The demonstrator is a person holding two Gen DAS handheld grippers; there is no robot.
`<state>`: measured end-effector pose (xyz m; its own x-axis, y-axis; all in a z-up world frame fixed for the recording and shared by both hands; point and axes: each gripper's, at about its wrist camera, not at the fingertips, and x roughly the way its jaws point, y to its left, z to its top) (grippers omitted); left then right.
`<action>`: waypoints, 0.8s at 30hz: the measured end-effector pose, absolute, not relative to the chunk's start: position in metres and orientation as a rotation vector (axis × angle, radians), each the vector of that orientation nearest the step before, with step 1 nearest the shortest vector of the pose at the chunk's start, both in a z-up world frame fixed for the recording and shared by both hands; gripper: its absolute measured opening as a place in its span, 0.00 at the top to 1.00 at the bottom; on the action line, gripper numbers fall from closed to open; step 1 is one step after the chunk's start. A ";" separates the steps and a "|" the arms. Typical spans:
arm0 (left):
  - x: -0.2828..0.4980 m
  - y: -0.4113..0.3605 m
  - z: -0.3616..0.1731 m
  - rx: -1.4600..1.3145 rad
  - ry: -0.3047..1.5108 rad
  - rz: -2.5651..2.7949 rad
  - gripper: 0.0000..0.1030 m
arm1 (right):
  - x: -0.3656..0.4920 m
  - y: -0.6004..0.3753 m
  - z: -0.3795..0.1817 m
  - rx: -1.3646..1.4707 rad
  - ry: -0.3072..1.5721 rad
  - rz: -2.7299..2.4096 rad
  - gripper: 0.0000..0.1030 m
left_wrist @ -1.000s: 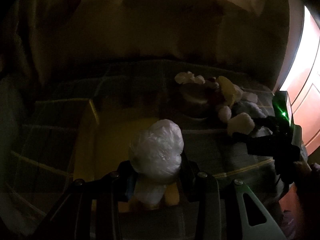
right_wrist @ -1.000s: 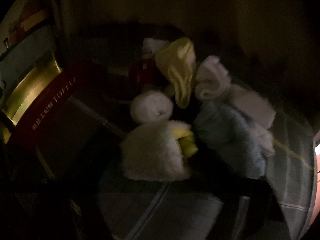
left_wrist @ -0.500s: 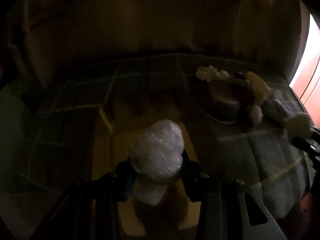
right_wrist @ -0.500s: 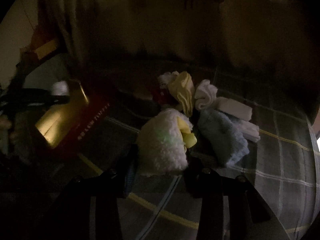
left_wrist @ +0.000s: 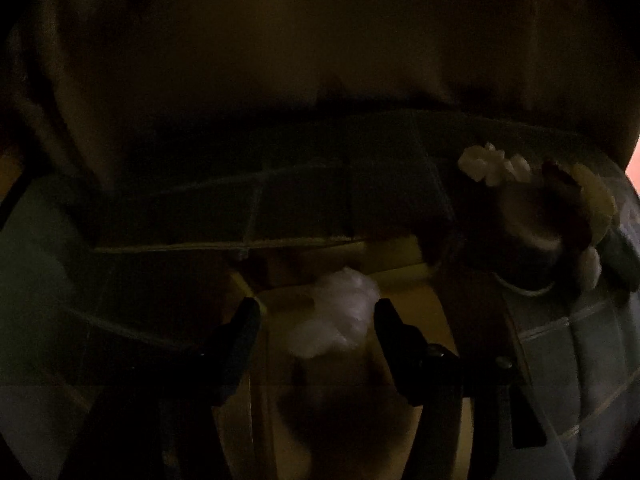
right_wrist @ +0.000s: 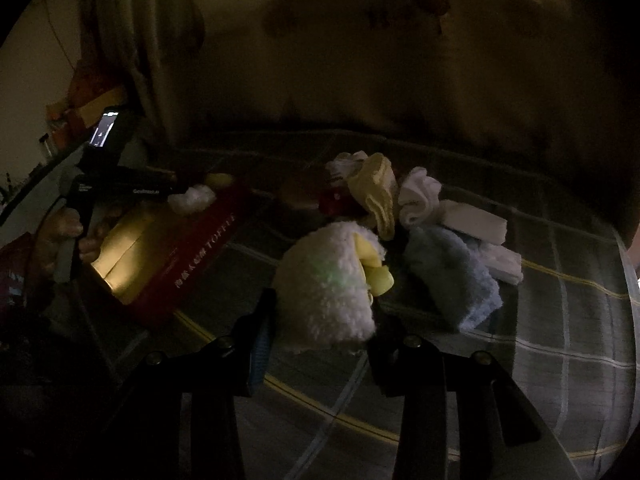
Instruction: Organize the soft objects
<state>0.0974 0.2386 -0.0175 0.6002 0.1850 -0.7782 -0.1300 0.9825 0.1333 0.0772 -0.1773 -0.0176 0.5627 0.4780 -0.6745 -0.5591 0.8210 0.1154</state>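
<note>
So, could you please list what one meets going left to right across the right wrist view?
Left gripper → red box → fluffy white item → light blue cloth → folded white cloth.

Plaid bedspread, dim curtain at left, dark headboard behind

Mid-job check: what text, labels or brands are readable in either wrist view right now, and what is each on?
"TOFFEE", light letters on the red box side.
Chinese characters before it on the same side: too blurred to read.
Small print on the left gripper body: unreadable.
Left wrist view: no text.
</note>
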 end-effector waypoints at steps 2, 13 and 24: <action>0.085 0.242 -0.008 0.014 0.878 0.187 0.41 | 0.078 -0.172 -0.012 -0.107 0.751 0.637 0.63; -0.007 0.239 0.008 -0.137 0.911 0.236 0.41 | 0.086 -0.039 0.022 -0.220 0.705 0.924 0.62; -0.044 0.249 0.017 -0.158 0.897 0.294 0.41 | 0.147 0.071 -0.039 -0.238 0.914 0.858 0.61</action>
<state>-0.0436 0.2489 0.0167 0.5878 0.1851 -0.7875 -0.3164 0.9485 -0.0132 0.1468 0.0709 -0.0386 0.3154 0.5487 -0.7743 -0.7381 0.6547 0.1632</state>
